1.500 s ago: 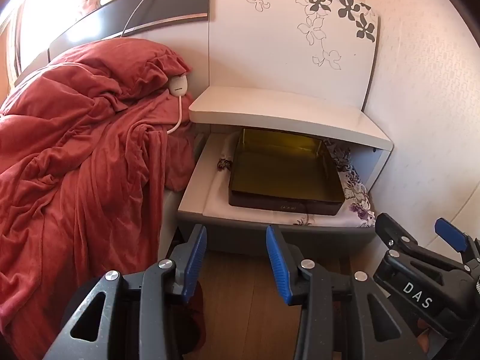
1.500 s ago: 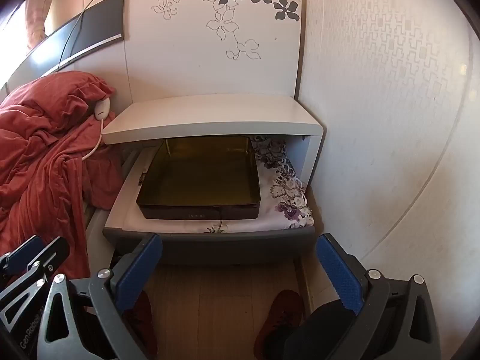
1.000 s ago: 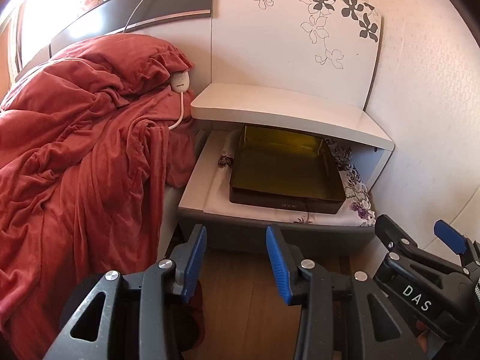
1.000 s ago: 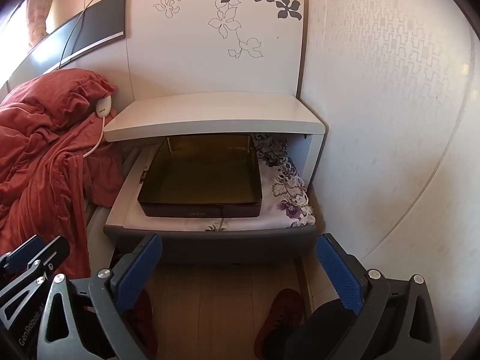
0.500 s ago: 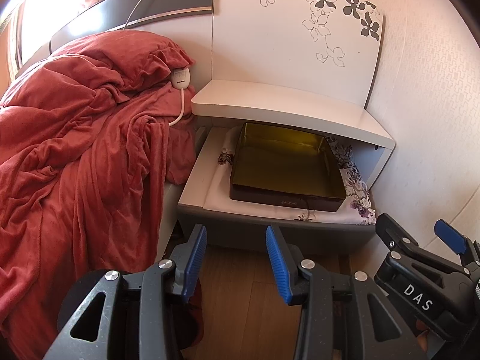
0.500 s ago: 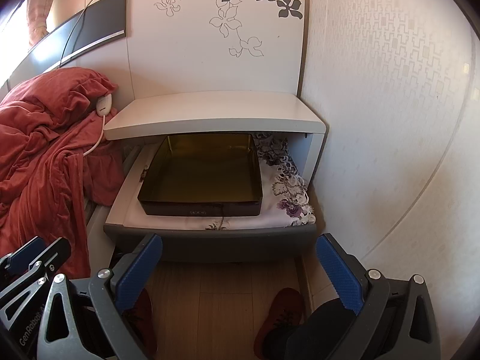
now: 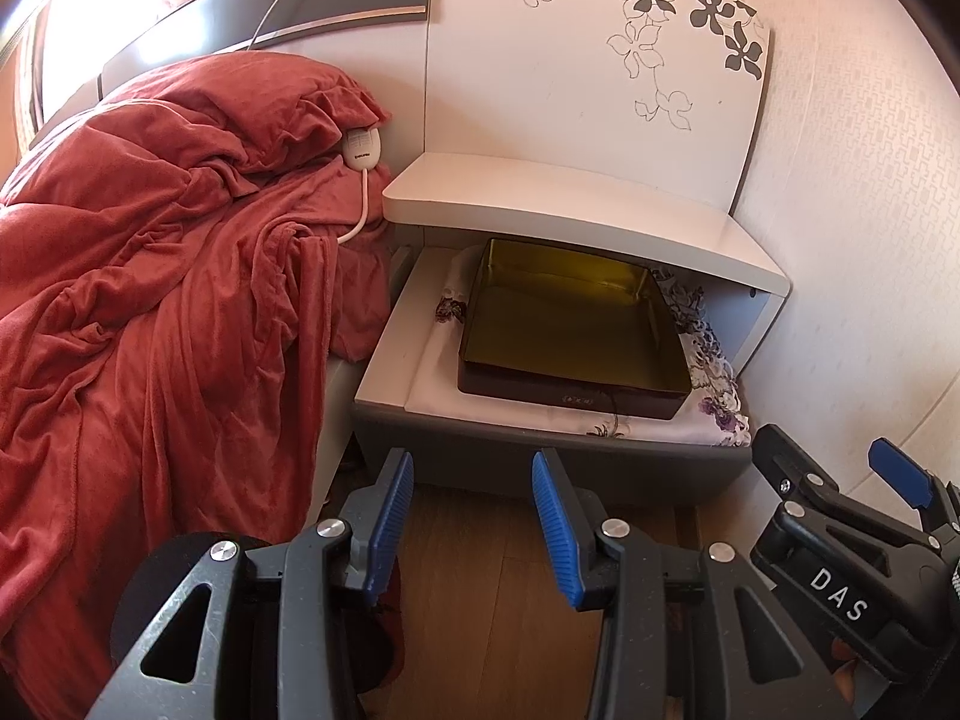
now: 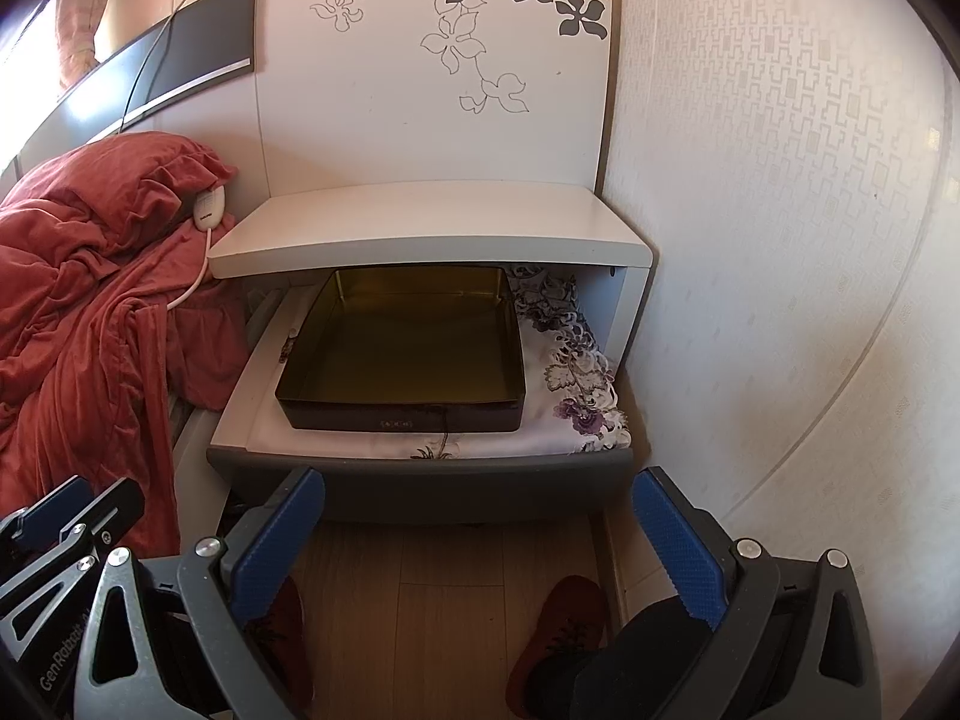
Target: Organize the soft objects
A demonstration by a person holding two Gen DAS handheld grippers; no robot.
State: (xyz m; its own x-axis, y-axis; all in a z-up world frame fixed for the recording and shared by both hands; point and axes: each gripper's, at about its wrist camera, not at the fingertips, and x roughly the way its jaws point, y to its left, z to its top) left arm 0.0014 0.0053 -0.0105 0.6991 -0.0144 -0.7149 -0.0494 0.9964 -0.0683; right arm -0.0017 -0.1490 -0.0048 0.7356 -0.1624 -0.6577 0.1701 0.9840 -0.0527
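A rumpled red blanket (image 7: pixel 150 312) lies heaped on the bed, left of the open drawer (image 8: pixel 420 480). In the drawer, a tin (image 8: pixel 408 354) (open, nothing inside) sits on floral cloth (image 8: pixel 576 384). Below the drawer, the left gripper (image 7: pixel 474 516) is half open, the right gripper (image 8: pixel 480 546) wide open; both hold nothing.

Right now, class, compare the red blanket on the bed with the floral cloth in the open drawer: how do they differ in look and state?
The red blanket is plain red; the floral cloth is pale with purple and grey flowers. The red blanket lies rumpled and hangs over the bed's edge; the floral cloth lies mostly flat in the drawer. Nothing pins the red blanket; a dark tin tray sits on the floral cloth. Both are soft fabrics, and neither gripper touches them.
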